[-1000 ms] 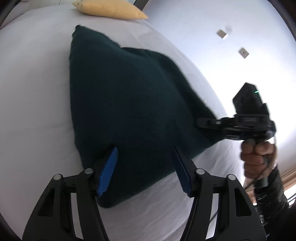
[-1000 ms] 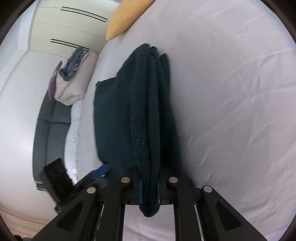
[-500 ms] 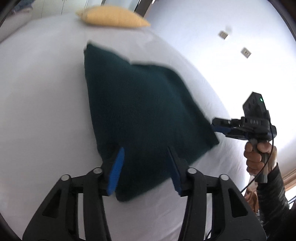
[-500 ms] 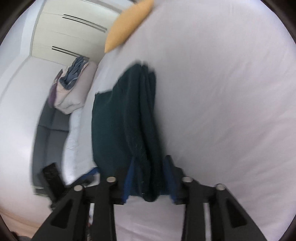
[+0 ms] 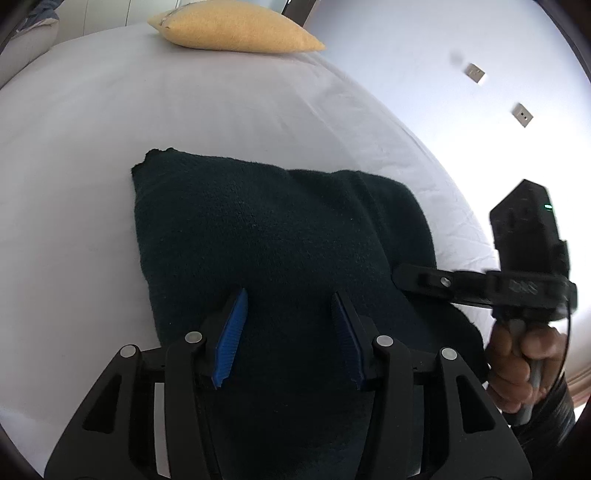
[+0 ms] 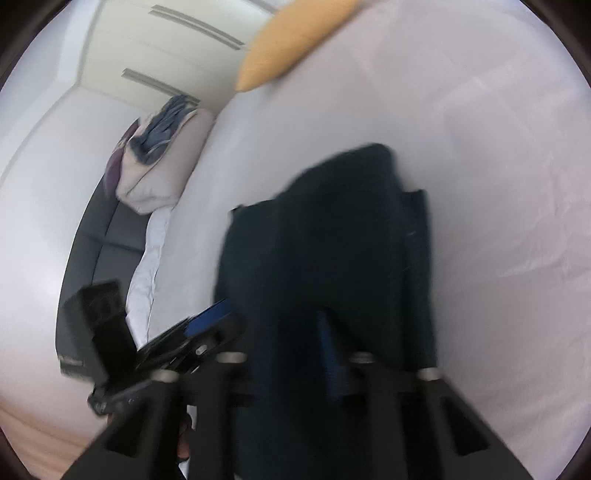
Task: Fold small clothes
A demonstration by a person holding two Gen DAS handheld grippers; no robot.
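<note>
A dark green knitted garment (image 5: 266,236) lies folded on the white bed sheet (image 5: 74,147). My left gripper (image 5: 290,301) is open, its blue pads just above the garment's near part. My right gripper (image 5: 400,275) reaches in from the right, its fingers at the garment's right edge. In the blurred right wrist view the garment (image 6: 332,240) lies between and over my right gripper's (image 6: 291,332) spread fingers, which are open. The left gripper also shows there at the lower left (image 6: 207,321).
A yellow pillow (image 5: 236,27) lies at the far end of the bed. A dark sofa (image 6: 99,236) with a heap of bedding and clothes (image 6: 162,147) stands beside the bed. Wall sockets (image 5: 476,72) sit on the wall at right.
The right gripper opened and let go of the garment's edge. The garment dropped from a raised sheet into a shorter folded shape. Both grippers moved in over it.
</note>
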